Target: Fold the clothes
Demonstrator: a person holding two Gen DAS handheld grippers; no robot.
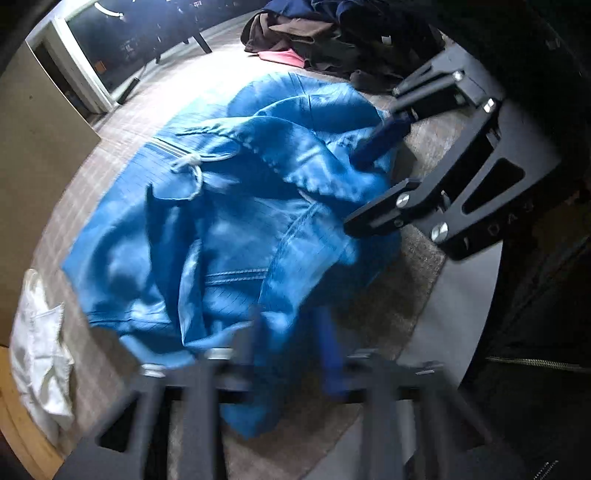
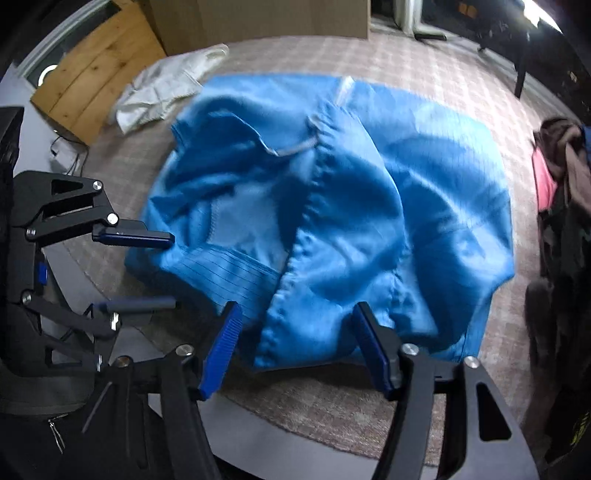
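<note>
Floor cover: a pale checked rug [image 2: 424, 62], its curved edge lying on a grey floor [image 2: 295, 439].
Wooden board: [image 2: 88, 85] propped at the rug's far left edge.
Cardboard box: [image 2: 258, 18] standing behind the rug.
Dark table legs: [image 1: 201, 40] at the far side.
Glass door: white-framed [image 1: 79, 66], dark outside.

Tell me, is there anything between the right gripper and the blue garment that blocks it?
Nothing visible blocks it. The right gripper is open, with the near hem of the blue garment directly between its fingers. The white cloth and the pile of dark clothes lie off to the sides.
</note>
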